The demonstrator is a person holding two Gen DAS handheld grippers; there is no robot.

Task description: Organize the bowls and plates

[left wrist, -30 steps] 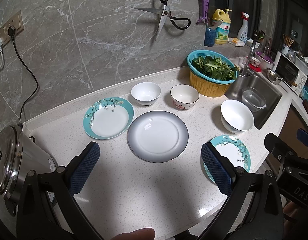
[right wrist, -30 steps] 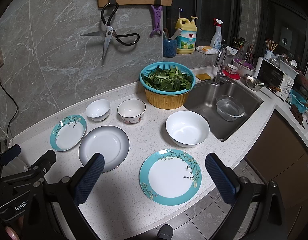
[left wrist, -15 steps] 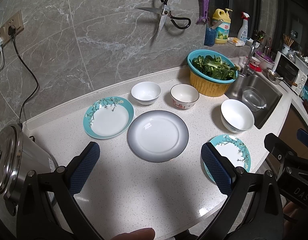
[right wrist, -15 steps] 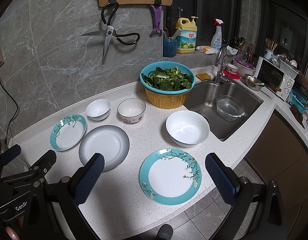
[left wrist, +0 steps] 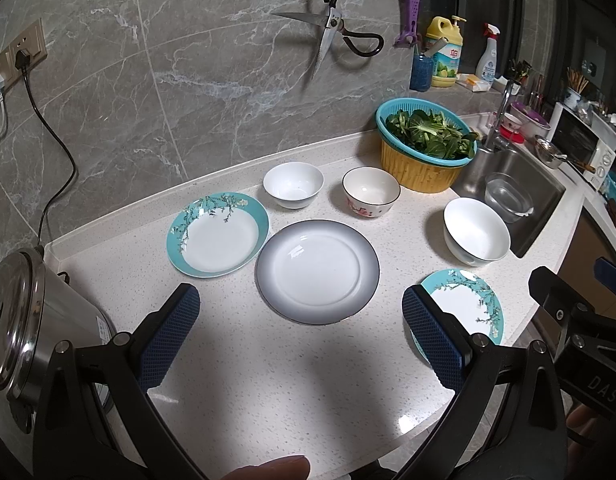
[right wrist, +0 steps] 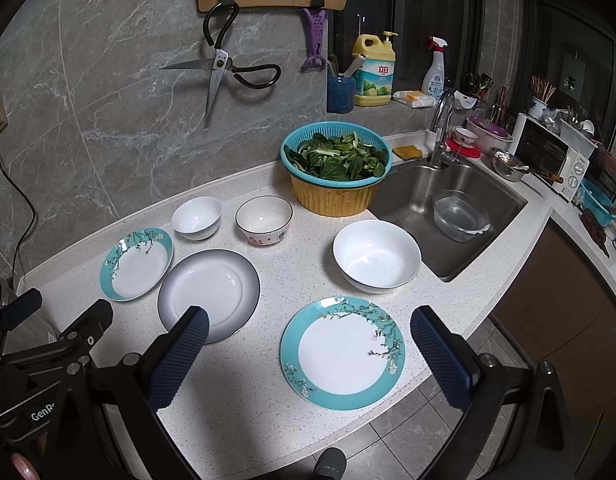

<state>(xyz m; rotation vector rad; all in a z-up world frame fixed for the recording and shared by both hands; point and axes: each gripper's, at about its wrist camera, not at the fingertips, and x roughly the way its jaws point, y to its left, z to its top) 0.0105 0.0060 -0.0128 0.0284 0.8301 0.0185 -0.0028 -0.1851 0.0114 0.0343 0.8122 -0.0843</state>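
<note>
Left gripper (left wrist: 299,332) is held above the counter (left wrist: 267,380), jaws spread wide, nothing between them; right gripper (right wrist: 308,354) likewise spread and empty, held over the counter's front edge. Six dishes are seen on the counter, none stacked. Left teal plate (left wrist: 217,235) lies toward the wall side; grey plate (left wrist: 317,271) lies just beside it, rims nearly touching; right teal plate (right wrist: 342,353) lies near the front edge, framed between the right gripper's fingers. Small white bowl (left wrist: 293,185) and patterned bowl (left wrist: 371,192) stand side by side behind the grey plate, apart from each other; large white bowl (right wrist: 376,255) stands behind the right teal plate, just beside the sink (right wrist: 448,196). Basket of greens (right wrist: 335,168) is noted behind the bowls; steel pot (left wrist: 23,320) at far left.
</note>
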